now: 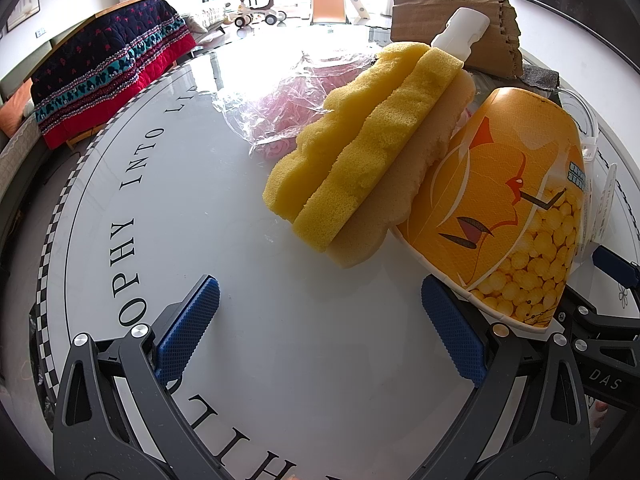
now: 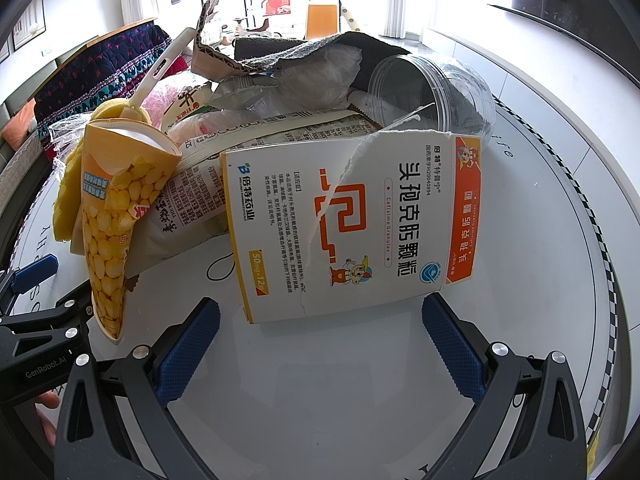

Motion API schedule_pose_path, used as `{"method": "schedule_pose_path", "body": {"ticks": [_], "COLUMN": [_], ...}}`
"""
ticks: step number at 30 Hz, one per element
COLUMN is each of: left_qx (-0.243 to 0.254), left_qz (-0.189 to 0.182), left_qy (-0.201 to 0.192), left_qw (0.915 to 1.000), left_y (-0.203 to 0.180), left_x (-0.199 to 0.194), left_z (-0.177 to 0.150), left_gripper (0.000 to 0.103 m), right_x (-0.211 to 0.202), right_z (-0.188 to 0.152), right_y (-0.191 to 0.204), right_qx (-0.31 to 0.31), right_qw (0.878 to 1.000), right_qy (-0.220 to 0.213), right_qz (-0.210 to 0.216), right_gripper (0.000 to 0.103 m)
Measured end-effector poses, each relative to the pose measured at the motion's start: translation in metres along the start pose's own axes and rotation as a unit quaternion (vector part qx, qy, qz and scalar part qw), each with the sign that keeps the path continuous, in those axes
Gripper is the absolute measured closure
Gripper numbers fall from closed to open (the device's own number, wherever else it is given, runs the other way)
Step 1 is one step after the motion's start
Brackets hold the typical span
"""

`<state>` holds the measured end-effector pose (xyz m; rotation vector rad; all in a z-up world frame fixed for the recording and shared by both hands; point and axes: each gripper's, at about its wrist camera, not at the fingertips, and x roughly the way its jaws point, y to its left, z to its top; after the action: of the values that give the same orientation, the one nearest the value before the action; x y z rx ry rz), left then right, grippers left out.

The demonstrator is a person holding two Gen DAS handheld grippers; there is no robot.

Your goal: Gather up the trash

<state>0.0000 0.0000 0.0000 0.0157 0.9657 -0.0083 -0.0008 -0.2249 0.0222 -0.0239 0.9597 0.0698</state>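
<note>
The trash is heaped on a round white table (image 1: 280,360) printed with black lettering and a chequered border. The left gripper (image 1: 320,332) is positioned low over the table with its jaws spread wide and nothing between them; bare tabletop fills the gap. Its right blue pad (image 1: 452,336) sits just beside the rim of a flattened orange paper cup (image 1: 516,208) printed with corn kernels; whether the pad touches the rim cannot be determined from this view. A yellow sponge (image 1: 360,148) with a white handle (image 1: 460,32) lies against the cup's left side, and crumpled clear plastic wrap (image 1: 280,100) lies beyond the sponge. A piece of corrugated cardboard (image 1: 452,12) stands at the far side of the heap. The right gripper (image 2: 320,336) is likewise wide open and holds nothing. A torn white and orange medicine box (image 2: 360,216) lies flat just ahead of its fingertips, near edge between the two pads. Left of the box are a printed white bag (image 2: 192,200) and the cup. Behind the box, a clear plastic jar (image 2: 432,84) lies on its side, mouth toward the camera.
</note>
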Motion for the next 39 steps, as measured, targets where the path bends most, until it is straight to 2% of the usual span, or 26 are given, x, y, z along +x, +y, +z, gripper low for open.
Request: {"method": "schedule_pose_path", "body": {"ticks": [22,25,27,33,39], "left_qx": [0.0,0.005,0.002,-0.009,0.025], "left_qz": [-0.003,-0.015,-0.023,-0.048,-0.073], "left_qy": [0.0,0.001,-0.001,-0.047,-0.092], "left_qw": [1.0,0.9999,0.9997,0.9977,0.9927], "left_y": [0.001,0.003,0.003,0.005,-0.012], "left_x": [-0.001,-0.008,-0.019,-0.053,-0.085], "left_z": [-0.001,-0.009,-0.019,-0.029,-0.022], "left_gripper": [0.005,0.005,0.005,0.005,0.005], "right_x": [0.001,-0.008,-0.016,-0.054,-0.094], "right_z": [0.002,-0.003,-0.007,-0.022,-0.018], "right_y": [-0.001,-0.004,-0.005,-0.018,-0.038], "right_qx": [0.003,0.009,-0.001,-0.014,0.009], "right_qw": [1.0,1.0,1.0,0.998,0.991], "right_qy": [-0.003,0.0,-0.007,-0.03,-0.064], "right_qz": [0.002,0.03,0.028,0.055,0.115], "right_gripper": [0.002,0.002,0.002,0.002,0.005]}}
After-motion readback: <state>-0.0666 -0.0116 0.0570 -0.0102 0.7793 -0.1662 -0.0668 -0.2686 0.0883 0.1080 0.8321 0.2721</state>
